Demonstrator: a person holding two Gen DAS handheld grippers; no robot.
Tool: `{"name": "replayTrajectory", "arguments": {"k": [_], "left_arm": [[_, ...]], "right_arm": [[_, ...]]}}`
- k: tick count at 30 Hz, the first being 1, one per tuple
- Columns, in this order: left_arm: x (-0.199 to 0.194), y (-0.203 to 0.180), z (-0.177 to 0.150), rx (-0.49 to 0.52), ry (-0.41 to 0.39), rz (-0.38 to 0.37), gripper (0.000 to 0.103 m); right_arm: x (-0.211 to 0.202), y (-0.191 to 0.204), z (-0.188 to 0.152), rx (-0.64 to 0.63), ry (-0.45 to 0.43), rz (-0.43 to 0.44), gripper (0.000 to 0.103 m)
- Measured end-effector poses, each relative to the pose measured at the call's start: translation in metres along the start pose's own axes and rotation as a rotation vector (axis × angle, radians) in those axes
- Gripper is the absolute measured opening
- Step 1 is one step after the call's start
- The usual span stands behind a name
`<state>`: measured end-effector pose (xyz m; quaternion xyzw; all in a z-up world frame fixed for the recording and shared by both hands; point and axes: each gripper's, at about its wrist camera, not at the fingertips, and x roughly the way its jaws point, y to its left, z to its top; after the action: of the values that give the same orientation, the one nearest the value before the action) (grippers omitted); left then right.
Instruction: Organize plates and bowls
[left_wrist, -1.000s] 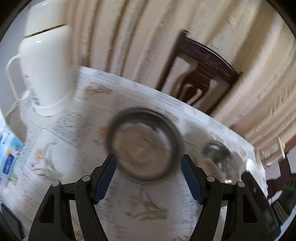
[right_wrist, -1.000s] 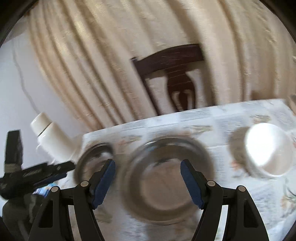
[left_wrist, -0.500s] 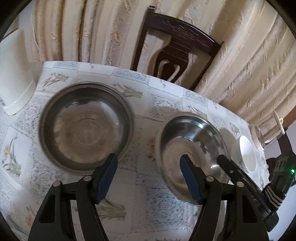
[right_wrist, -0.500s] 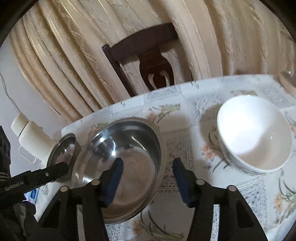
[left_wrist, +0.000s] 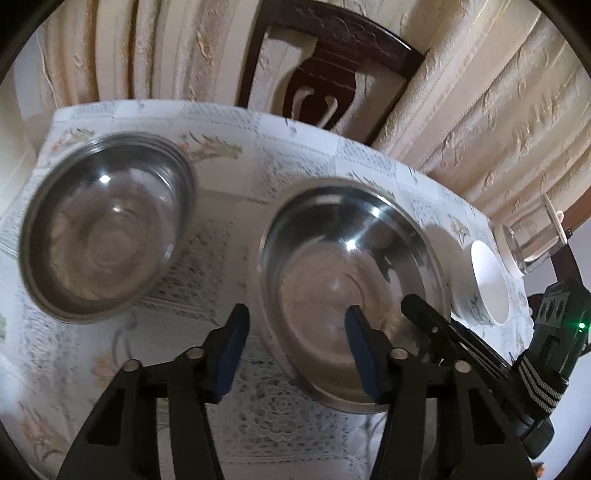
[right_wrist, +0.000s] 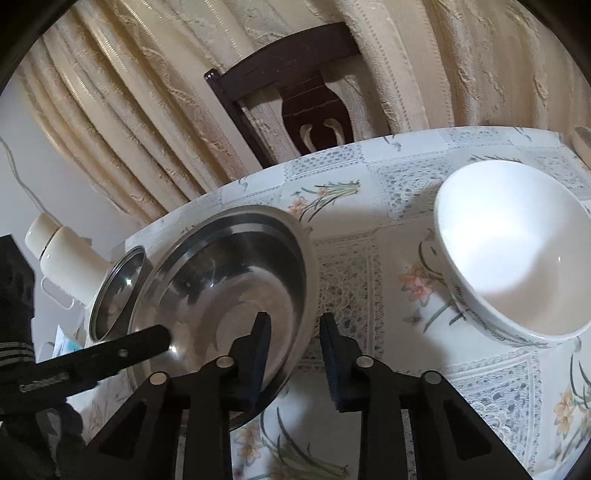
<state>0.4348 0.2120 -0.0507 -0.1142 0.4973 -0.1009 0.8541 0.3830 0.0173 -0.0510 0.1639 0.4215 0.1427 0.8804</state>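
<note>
Bowls number three on the table (right_wrist: 413, 177): two steel and one white. The middle steel bowl (left_wrist: 343, 273) is the landmark. The second steel bowl (left_wrist: 107, 232) sits apart from it on the side toward the flask (right_wrist: 62, 254). The white bowl (right_wrist: 513, 254) sits on its other side, with a strip of flowered cloth between them. One dark wooden chair (right_wrist: 295, 96) stands behind the table, beyond the middle bowl, against a cream curtain (right_wrist: 129, 122).

Both claws meet at the middle bowl. The left gripper (left_wrist: 295, 350) is spread wide and straddles the near rim, one blue pad outside the wall and the other over the inside. It is not pressing on the steel. The right gripper (right_wrist: 293, 360) is narrower but also parted. Its left pad is inside the bowl at the rim on the white bowl's side, and its right pad is outside over the cloth. I cannot tell whether either pad touches the rim. The middle bowl looks tipped, its near edge seeming off the cloth.
</note>
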Motion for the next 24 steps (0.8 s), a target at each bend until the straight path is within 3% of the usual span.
{"name": "replayTrajectory", "arguments": {"k": [2, 5, 15, 24], "left_arm": [[0.004, -0.003, -0.001, 0.010, 0.001, 0.001, 0.039], [0.004, -0.003, -0.003, 0.013, -0.005, 0.011, 0.032], [-0.011, -0.016, -0.018, 0.072, -0.030, 0.031, 0.031], [-0.033, -0.030, -0.054, 0.093, -0.021, 0.006, 0.031]], "right_arm": [[-0.001, 0.002, -0.001, -0.010, 0.004, 0.012, 0.028], [-0.001, 0.002, -0.002, -0.017, 0.011, 0.022, 0.028], [-0.023, 0.000, -0.011, -0.042, 0.005, 0.028, 0.028], [-0.062, -0.003, -0.033, -0.080, 0.015, 0.039, 0.028]]}}
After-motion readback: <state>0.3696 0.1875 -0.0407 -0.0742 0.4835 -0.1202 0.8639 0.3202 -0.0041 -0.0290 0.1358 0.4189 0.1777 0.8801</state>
